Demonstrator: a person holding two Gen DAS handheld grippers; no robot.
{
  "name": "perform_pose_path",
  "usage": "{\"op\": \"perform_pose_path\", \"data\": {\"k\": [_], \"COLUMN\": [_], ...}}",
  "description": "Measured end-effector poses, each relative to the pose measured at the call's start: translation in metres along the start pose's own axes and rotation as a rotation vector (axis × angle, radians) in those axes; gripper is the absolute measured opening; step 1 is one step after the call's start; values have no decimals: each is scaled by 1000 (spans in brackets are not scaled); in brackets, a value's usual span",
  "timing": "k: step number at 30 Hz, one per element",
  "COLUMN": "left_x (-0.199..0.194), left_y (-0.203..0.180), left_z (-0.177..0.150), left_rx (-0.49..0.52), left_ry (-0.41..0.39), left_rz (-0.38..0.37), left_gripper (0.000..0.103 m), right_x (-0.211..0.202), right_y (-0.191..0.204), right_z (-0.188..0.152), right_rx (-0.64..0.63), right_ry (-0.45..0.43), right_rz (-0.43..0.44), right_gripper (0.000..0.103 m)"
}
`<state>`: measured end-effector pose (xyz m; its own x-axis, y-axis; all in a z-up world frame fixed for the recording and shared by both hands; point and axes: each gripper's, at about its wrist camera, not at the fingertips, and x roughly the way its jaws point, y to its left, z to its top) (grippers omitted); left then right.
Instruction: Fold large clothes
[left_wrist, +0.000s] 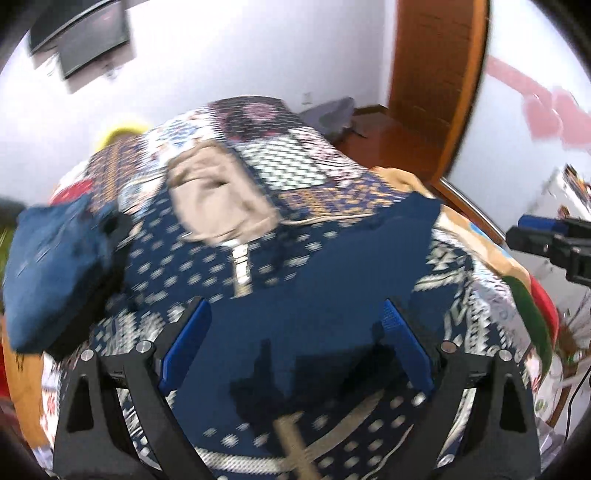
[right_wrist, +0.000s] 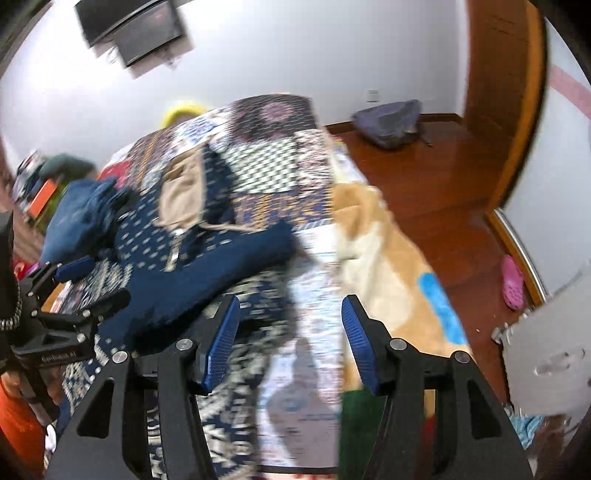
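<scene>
In the left wrist view, the left gripper (left_wrist: 295, 347) hangs over a navy knitted sweater with white patterns (left_wrist: 295, 266) that lies spread on a bed with a multicoloured patchwork cover (left_wrist: 277, 170). Its blue-padded jaws stand wide apart and released, with nothing between them. A crumpled beige garment (left_wrist: 218, 195) lies at twelve o'clock from the sweater, and a bundled dark blue cloth (left_wrist: 55, 269) sits at nine o'clock. The right gripper (left_wrist: 554, 240) shows at the three o'clock edge. The view is blurred.

In the right wrist view, the right gripper (right_wrist: 291, 339) hovers above the sweater's (right_wrist: 207, 269) right edge and the bed cover (right_wrist: 273, 166), jaws parted and released, gripping nothing. The left gripper (right_wrist: 92, 280) sits at nine o'clock over the sweater. The beige garment (right_wrist: 183, 195) lies at eleven o'clock. A pink clog (right_wrist: 512, 282) rests on the brown wooden floor (right_wrist: 443, 206) at three o'clock.
</scene>
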<state>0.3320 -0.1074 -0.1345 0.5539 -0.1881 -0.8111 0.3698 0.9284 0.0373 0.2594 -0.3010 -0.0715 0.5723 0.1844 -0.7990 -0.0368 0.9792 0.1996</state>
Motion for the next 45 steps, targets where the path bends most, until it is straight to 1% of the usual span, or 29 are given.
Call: {"op": "perform_pose_path", "data": {"k": [5,10,13,15,17,18,19,20,21,22,26,32,36,38,40,43,45], "left_x": [34,68,85,94,102,104,105,105,103,101,74,14,-14,-21,-18,-5,8], "left_y": [-38,-55,-59,-58,-54,-52,-48,-45,-42,-38,-9,44,81,99,117,139,151], "left_z": [23,35,38,38,38,38,38,38,38,38,39,34,18,3,-12,-43,-65], "left_rx": [53,55,40,22,-13,-28,-49,-60,-66,-73,-138,-188,-232,-264,-299,-364,-427], "left_ry": [45,95,122,133,153,156,159,161,160,155,87,-49,-99,-101,-79,-15,40], "left_rz": [-55,-85,-113,-131,-169,-188,-207,-204,-199,-199,-189,-102,-29,6,23,36,30], "left_gripper": [93,93,93,84,63,57,41,23,16,12,7,6,6,6,7,7,10], "right_x": [5,14,21,24,29,31,33,36,39,42,60,85,90,89,89,87,88], "right_y": [-27,-39,-40,-41,-37,-35,-32,-29,-25,-19,3,21,22,21,21,21,24], "right_z": [-3,-7,-6,-4,1,3,5,7,8,11,14,5,-2,-5,-6,-6,-7], "right_rx": [76,98,104,104,102,100,96,93,89,80,23,-42,-53,-47,-41,-40,-45], "right_ry": [0,24,36,38,37,38,39,42,46,51,89,165,187,190,192,192,197], "right_rz": [-11,-7,7,20,44,56,70,79,87,99,108,90,78,75,74,76,80], "right_gripper": [54,54,54,54,54,54,54,54,54,54,54,54,54,54,54,55,55]}}
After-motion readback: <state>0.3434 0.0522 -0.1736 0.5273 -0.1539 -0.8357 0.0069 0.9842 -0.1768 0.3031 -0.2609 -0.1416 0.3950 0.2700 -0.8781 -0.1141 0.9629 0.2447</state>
